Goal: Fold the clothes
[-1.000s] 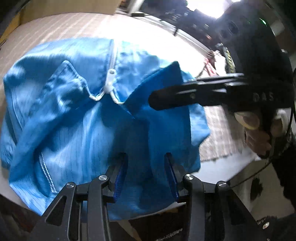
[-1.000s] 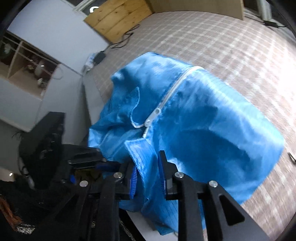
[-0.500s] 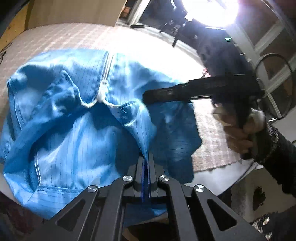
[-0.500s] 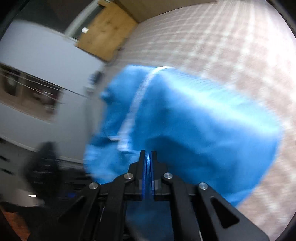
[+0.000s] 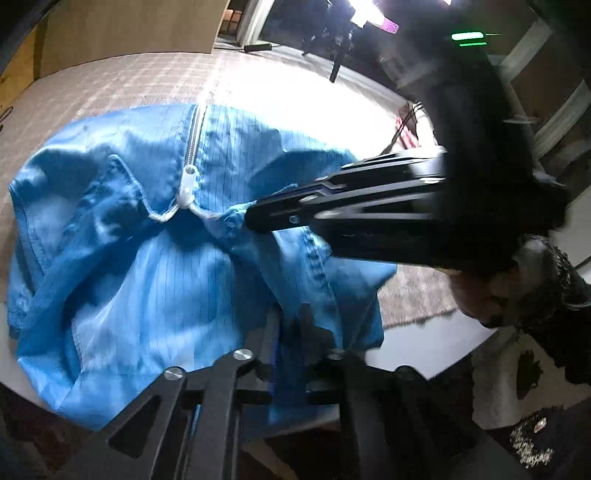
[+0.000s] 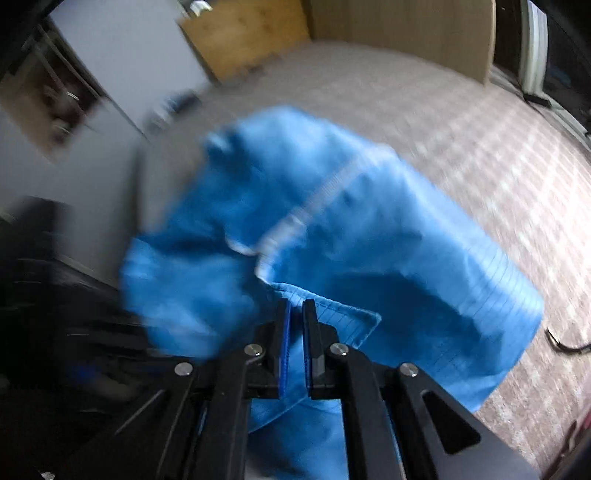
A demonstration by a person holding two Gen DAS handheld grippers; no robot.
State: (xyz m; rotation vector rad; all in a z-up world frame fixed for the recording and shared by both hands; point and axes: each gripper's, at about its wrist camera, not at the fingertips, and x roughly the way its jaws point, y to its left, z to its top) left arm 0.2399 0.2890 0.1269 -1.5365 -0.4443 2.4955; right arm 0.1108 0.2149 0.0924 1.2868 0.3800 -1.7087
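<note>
A blue zip-front jacket point(image 5: 155, 258) with a white zipper point(image 5: 190, 173) lies crumpled on a checked tablecloth point(image 5: 129, 85). My left gripper point(image 5: 290, 332) is at the jacket's near hem with blue cloth between its fingers, which stand slightly apart. My right gripper point(image 6: 294, 328) is nearly closed on a folded collar edge of the jacket point(image 6: 332, 317); it also shows in the left wrist view point(image 5: 255, 218) reaching in from the right, tip by the zipper's open end. The right wrist view is blurred.
The tablecloth point(image 6: 480, 155) stretches beyond the jacket. A wooden board point(image 6: 243, 33) leans at the back. The person's hand point(image 5: 480, 295) holds the right gripper. The white table edge point(image 5: 424, 343) lies near right.
Both grippers closed on the jacket's near edge half a second ago. Now the left fingers have parted slightly, and the right gripper has shifted toward the zipper end, dragging the collar.
</note>
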